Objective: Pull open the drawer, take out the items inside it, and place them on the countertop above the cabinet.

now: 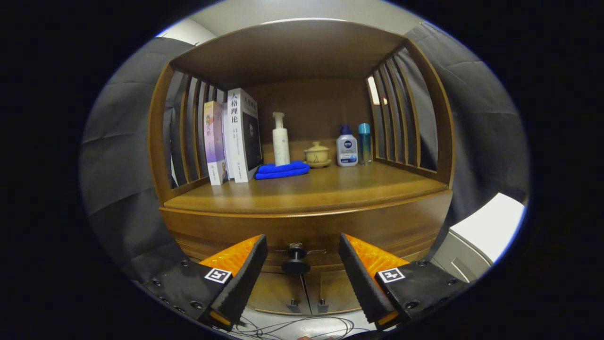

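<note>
Gripper (299, 264) open at lower centre, fingers spread, gripping nothing. Black drawer knob (296, 262) sits between the fingertips; drawer (311, 236) closed. Above it, the wooden countertop (330, 191) carries books (233, 137) at left, a blue cloth (282, 170), pump bottle (281, 139), lidded cup (317, 154) and two bottles (354, 145). Dark cloth walls flank the cabinet.

Tongs (298, 248): two wedge-shaped fingers (243, 278), black ribbed rubber pads on inner faces, bright orange textured plastic on outer faces. Each finger bolted to flat black mounting plate dotted with dark round screws. Small square black-and-white fiducial marker on each plate, near finger base. Orange trim at lower finger corners. Fingers spread apart, gripping nothing.
</note>
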{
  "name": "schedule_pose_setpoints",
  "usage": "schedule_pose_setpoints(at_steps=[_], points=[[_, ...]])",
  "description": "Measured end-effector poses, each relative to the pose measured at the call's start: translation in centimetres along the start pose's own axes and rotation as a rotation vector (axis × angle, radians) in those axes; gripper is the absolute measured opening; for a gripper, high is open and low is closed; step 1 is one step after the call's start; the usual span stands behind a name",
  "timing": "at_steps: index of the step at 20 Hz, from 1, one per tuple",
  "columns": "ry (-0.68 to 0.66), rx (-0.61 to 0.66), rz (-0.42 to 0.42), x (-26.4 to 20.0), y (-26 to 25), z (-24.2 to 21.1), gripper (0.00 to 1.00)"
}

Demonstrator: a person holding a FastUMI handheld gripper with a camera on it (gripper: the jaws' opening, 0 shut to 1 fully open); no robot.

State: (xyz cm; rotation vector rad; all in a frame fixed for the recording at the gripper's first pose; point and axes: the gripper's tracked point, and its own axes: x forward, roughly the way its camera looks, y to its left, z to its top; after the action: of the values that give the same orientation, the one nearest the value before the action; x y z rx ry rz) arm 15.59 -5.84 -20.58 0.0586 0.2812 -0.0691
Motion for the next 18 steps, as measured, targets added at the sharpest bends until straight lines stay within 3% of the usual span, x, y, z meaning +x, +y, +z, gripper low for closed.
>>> schedule_pose_setpoints(at_steps=[12, 16, 18], points=[[0.114, -0.041, -0.012, 4.2, -0.6, -5.4, 0.97], [0.078, -0.093, -0.026, 4.7, -0.6, -4.8, 0.97], [0.073, -0.096, -0.001, 4.9, 0.4, -4.6, 0.81]])
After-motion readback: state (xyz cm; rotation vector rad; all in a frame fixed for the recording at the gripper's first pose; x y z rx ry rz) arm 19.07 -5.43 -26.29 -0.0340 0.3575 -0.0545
